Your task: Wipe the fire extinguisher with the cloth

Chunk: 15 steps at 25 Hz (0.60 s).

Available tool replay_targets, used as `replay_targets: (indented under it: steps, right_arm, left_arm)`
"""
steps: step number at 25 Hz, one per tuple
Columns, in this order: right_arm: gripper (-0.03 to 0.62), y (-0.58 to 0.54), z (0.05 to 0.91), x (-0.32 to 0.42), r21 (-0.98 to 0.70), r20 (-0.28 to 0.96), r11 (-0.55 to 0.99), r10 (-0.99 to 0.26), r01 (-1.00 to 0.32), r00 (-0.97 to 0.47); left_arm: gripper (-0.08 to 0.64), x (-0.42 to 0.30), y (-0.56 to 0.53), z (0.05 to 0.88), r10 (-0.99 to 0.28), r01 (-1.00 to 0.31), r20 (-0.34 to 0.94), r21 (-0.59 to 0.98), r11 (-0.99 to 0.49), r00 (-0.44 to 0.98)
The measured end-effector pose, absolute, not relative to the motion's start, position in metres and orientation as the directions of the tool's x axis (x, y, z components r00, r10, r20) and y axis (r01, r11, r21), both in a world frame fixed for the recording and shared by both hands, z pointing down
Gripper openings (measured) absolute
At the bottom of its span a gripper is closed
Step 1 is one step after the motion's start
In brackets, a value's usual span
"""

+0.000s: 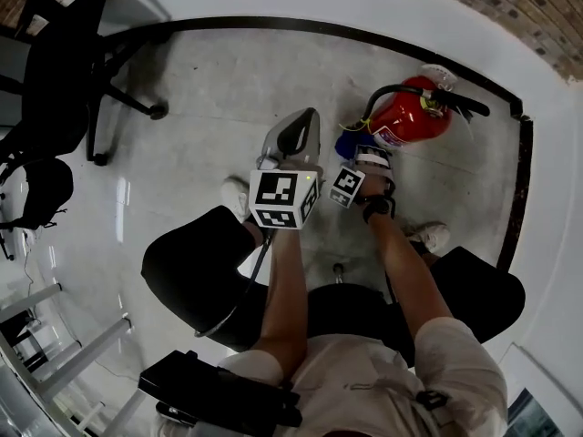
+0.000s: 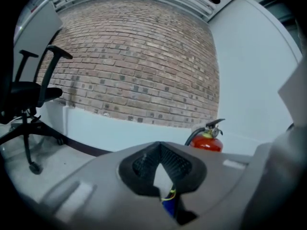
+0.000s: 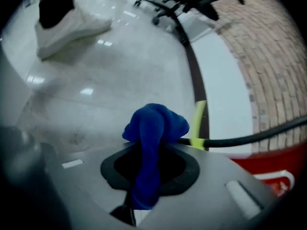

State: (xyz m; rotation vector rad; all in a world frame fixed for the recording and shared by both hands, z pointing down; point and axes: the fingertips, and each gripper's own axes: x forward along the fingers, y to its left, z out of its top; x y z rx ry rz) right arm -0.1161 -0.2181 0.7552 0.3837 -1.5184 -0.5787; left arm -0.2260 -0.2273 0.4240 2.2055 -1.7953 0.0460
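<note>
Pinches crumpled blue cloth [image 3: 156, 123] between right gripper [image 3: 148, 169] fingers [image 3: 181, 169] near red cylindrical fire extinguisher [image 1: 410, 116]; holds left gripper [image 2: 159, 152] fingers closed, empty.

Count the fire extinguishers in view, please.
1. The fire extinguisher stands by the white wall, just ahead of the right gripper, which is shut on the blue cloth. The person's body hides some floor, so others could be hidden.

Soft, matt cloth [image 3: 152, 133]; glossy red-painted metal extinguisher [image 1: 414, 121]; smooth black rubber hose [image 3: 249, 137]; polished, reflective floor [image 1: 209, 98]; rough brick wall [image 2: 134, 66].
</note>
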Motion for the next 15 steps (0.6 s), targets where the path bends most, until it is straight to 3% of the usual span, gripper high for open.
replay_targets:
  steps: [4,7,11,15]
  right_arm:
    - [0.081,-0.221,0.639,-0.123,0.652,0.694,0.723,-0.691,-0.23,-0.204]
    - [0.081,-0.232,0.546,-0.107,0.677,0.546,0.589,-0.804,-0.441,-0.236]
    - [0.081,-0.24,0.45,-0.076,0.636,0.385,0.439,-0.893,-0.634,-0.233]
    - [0.081,-0.254,0.4,-0.056,0.508,0.312,0.386,-0.916,-0.77,-0.254]
  left_arm:
    - [0.002,-0.223,-0.237,0.394,-0.957,-0.958,0.159,0.191,-0.212,0.244]
    - [0.002,-0.213,-0.246,0.371,-0.954,-0.951,0.116,0.174,-0.255,0.277]
    - [0.002,-0.198,-0.249,0.355,-0.944,-0.938,0.08,0.163,-0.305,0.321]
    - [0.002,-0.186,-0.249,0.349,-0.931,-0.924,0.057,0.164,-0.346,0.359]
